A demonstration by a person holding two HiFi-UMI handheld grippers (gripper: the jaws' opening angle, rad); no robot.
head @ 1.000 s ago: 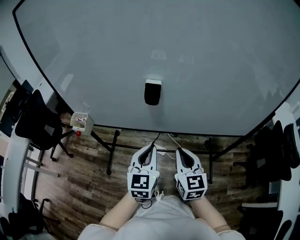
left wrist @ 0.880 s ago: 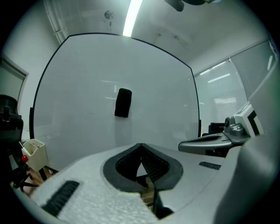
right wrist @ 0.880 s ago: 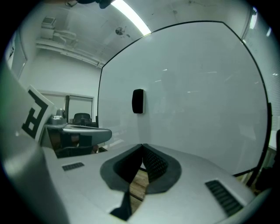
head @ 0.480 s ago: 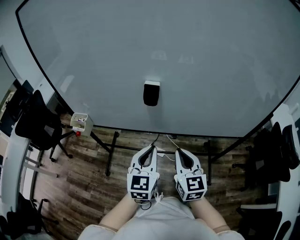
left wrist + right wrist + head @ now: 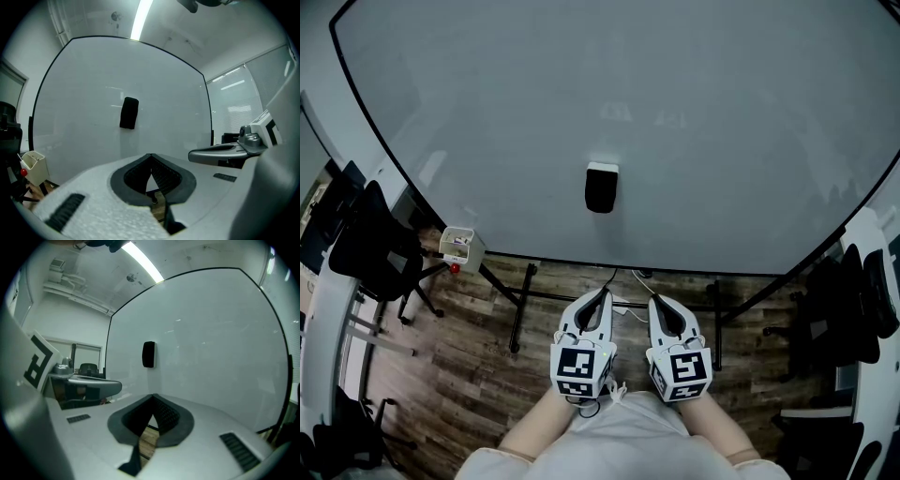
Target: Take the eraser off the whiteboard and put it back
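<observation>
Light is even, cool and rather dim in the head view, where the whiteboard (image 5: 694, 141) reads flat grey with faint pale reflections near its middle. A ceiling tube light (image 5: 142, 18) above the whiteboard blows out white in both gripper views. Fisheye distortion bows the whiteboard's edges, black vignetting fills the corners, and the nearest foreground below it looks soft and grainy.
</observation>
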